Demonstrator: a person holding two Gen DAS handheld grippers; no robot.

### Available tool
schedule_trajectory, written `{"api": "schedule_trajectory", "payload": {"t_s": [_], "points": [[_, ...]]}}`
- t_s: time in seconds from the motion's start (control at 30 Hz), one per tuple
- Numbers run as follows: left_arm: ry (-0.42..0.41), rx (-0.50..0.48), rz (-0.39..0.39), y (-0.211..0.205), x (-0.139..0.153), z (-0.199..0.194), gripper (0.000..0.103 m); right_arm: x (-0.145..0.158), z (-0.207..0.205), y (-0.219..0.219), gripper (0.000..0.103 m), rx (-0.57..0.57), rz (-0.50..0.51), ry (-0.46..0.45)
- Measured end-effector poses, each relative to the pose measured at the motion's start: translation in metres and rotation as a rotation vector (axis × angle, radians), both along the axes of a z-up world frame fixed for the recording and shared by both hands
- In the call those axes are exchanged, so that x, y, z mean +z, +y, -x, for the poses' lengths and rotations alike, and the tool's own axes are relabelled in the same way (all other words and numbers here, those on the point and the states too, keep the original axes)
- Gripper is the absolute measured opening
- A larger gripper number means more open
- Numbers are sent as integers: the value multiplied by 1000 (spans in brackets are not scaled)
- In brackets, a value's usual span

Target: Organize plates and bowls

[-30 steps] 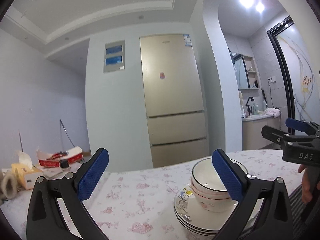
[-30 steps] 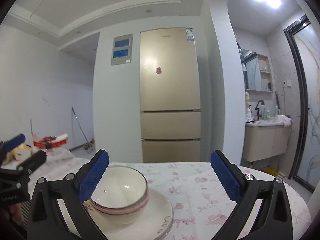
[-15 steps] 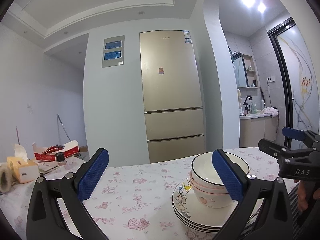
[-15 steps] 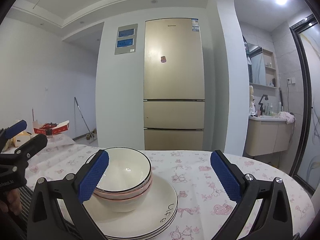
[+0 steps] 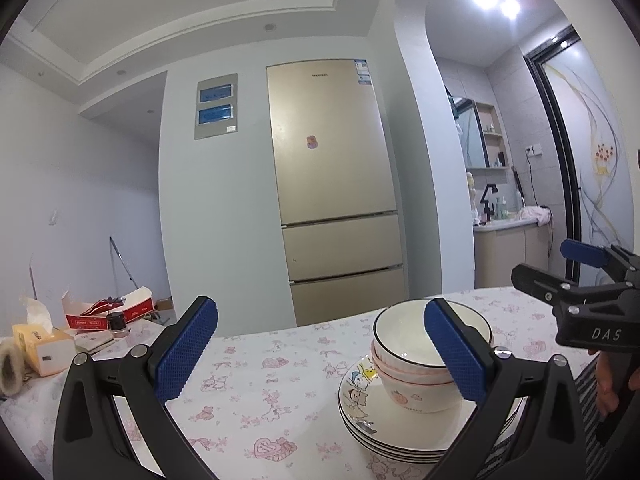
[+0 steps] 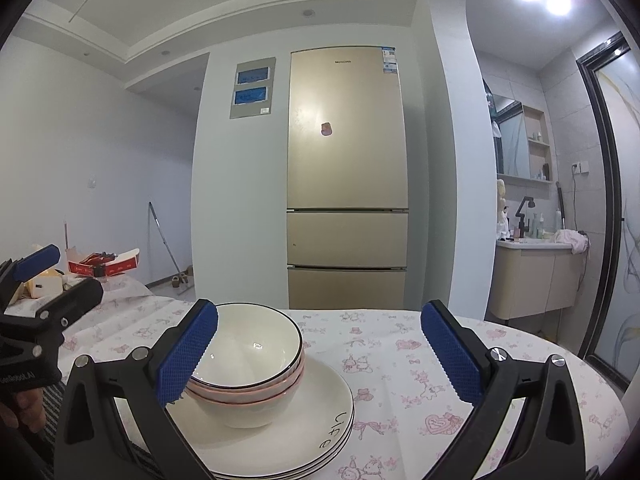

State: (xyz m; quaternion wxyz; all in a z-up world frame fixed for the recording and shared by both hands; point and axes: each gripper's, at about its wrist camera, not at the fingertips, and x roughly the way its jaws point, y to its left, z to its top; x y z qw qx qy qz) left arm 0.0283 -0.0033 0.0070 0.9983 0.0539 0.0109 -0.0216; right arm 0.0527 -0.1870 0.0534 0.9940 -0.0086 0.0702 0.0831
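Nested white bowls [image 5: 404, 364] sit on a stack of white plates [image 5: 372, 428] on the floral tablecloth. In the right wrist view the bowls [image 6: 248, 364] and the plates [image 6: 304, 432] lie at lower left. My left gripper [image 5: 320, 354] is open and empty, with its right finger in front of the bowls. My right gripper [image 6: 318, 354] is open and empty, with its left finger in front of the bowls. The right gripper also shows in the left wrist view [image 5: 576, 280] and the left gripper in the right wrist view [image 6: 52, 280].
The table [image 5: 256, 392] carries a tissue box [image 5: 44, 348], a red and white carton [image 5: 108, 312] and a small jar [image 5: 119, 324] at far left. A gold fridge [image 6: 347, 176] stands behind the table. A washbasin cabinet [image 6: 536, 280] is at back right.
Both views have tilted down and drawn a little closer, so the bowls and plates sit higher and larger in frame. Both grippers stay open.
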Motion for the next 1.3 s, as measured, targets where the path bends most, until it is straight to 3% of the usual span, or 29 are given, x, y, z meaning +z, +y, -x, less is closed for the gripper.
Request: {"api": "schedule_trajectory", "payload": {"t_s": [1.3], "points": [[1, 4, -12, -3, -1, 2, 103, 3, -2, -4, 103, -15, 2, 10]]}}
